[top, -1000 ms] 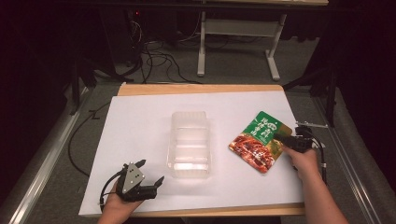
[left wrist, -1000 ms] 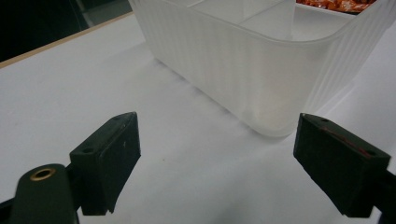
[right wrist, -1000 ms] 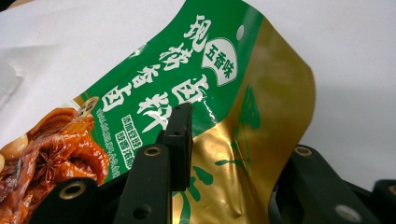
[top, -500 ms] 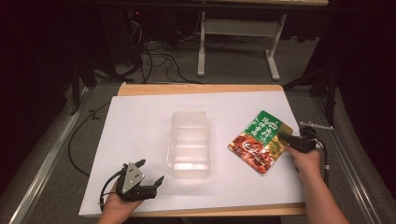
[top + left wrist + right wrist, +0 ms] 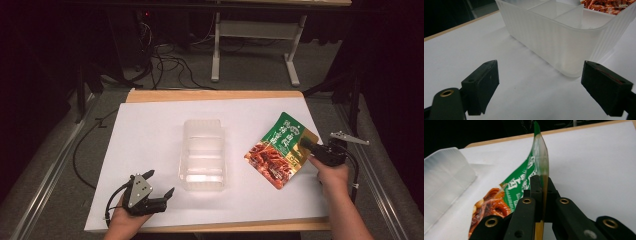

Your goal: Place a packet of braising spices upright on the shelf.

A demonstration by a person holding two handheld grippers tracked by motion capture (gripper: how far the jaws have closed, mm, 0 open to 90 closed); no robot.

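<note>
A green and red food pouch (image 5: 280,150) lies at the right of the white table sheet, its right edge lifted. My right gripper (image 5: 306,144) is shut on that edge; in the right gripper view the pouch (image 5: 524,182) stands up between the closed jaws. A clear plastic tray with compartments (image 5: 203,155) rests at the middle of the table. My left gripper (image 5: 159,189) stands open near the front left, a little short of the tray's near corner (image 5: 574,52), with nothing between its fingers (image 5: 482,85).
The white sheet (image 5: 150,130) covers a wooden table top (image 5: 210,95). Cables (image 5: 165,60) and a desk frame (image 5: 250,35) lie on the floor beyond the far edge. A metal rail (image 5: 45,195) runs along the left side.
The right gripper has shifted slightly left with the pouch's edge held, lifting that edge a little. The left gripper has not moved.
</note>
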